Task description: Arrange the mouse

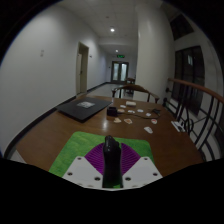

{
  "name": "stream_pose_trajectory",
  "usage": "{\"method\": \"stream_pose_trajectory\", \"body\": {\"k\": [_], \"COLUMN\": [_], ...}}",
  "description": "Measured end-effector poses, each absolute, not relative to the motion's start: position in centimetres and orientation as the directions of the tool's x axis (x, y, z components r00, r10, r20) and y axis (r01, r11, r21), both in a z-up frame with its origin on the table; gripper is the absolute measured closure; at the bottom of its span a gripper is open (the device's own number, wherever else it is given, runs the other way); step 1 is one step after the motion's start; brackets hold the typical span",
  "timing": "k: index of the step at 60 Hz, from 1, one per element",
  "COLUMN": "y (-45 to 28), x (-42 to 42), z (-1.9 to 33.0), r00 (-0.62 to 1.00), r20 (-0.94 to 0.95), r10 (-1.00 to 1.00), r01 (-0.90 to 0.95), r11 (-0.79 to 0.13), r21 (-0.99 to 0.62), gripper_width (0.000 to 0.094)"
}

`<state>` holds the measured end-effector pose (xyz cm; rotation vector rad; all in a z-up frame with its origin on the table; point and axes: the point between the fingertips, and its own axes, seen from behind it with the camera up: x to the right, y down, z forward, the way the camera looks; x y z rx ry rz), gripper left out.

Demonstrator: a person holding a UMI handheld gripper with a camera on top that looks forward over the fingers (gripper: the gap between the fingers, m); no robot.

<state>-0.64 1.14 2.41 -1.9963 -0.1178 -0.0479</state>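
Gripping the dark mouse (111, 155) w/ the gripper (111, 172), both fingers clenched on it above the wooden table (60, 135); closed laptop (84, 107) sits further back.

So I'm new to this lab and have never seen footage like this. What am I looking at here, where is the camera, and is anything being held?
There is one picture, taken by a wide-angle camera that rides on a hand-held gripper and looks forward along its two fingers. A person carries the tool, but no person shows here. The pale shapes with the purple inner faces at the bottom are those fingers. Between them sits a dark mouse; they seem closed on it, though the view is dim. Under it lies a green mat on a wooden table. Beyond the fingers the table holds a closed laptop and several small items too small to name. Past the table runs a corridor with a door at its end.
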Motion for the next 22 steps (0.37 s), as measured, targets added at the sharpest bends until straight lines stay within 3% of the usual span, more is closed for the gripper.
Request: {"method": "stream_pose_trajectory", "body": {"k": [4, 10, 17, 20, 22], "y": [1.1, 0.7, -2.5, -4.1, -5.4], "x": [-0.6, -0.5, -1.3, -1.2, -0.6], "z": [2.5, 2.0, 2.9, 3.8, 4.3], "r00": [0.992, 0.990, 0.980, 0.975, 0.973], "r20": [0.110, 0.111, 0.064, 0.062, 0.062], "r10": [0.064, 0.084, 0.186, 0.214, 0.224], "r01": [0.127, 0.138, 0.149, 0.161, 0.167], "r11": [-0.422, -0.472, -0.492, -0.485, -0.487], "r21": [-0.898, -0.871, -0.858, -0.860, -0.857], "gripper_width": [0.0741, 0.0549, 0.0162, 0.0092, 0.0094]}}
